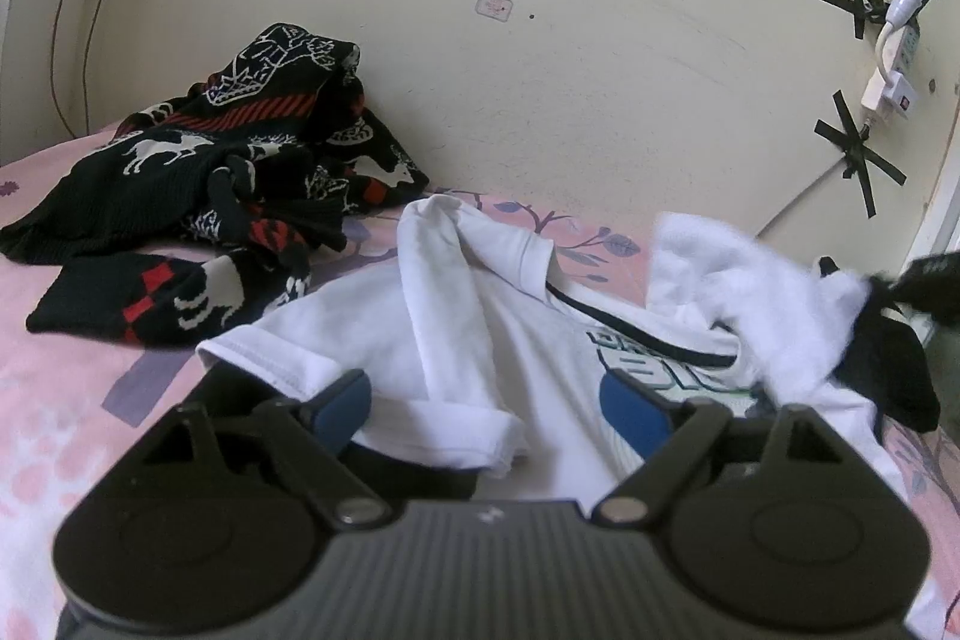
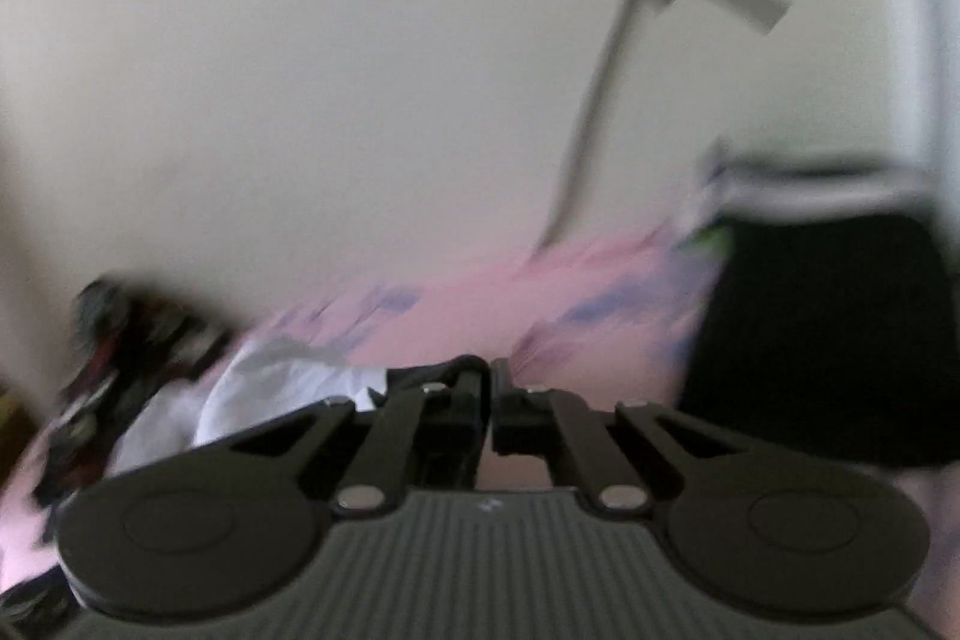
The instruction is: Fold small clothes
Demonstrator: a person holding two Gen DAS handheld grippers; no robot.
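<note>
A small white T-shirt (image 1: 480, 316) with a green and black print lies crumpled on the pink bedsheet (image 1: 72, 388). My left gripper (image 1: 486, 412) is open, its blue-padded fingers (image 1: 342, 409) either side of a folded sleeve hem. My right gripper (image 2: 487, 376) is shut on an edge of the white shirt (image 2: 282, 382), which trails to its left; this view is motion-blurred. In the left wrist view the right gripper (image 1: 924, 280) shows dark at the right edge, lifting the shirt's far corner.
A black, red and white patterned sweater (image 1: 198, 172) is heaped at the back left against the cream wall. A black garment (image 2: 822, 340) lies at the right. A lamp and power strip (image 1: 900, 22) are taped to the wall.
</note>
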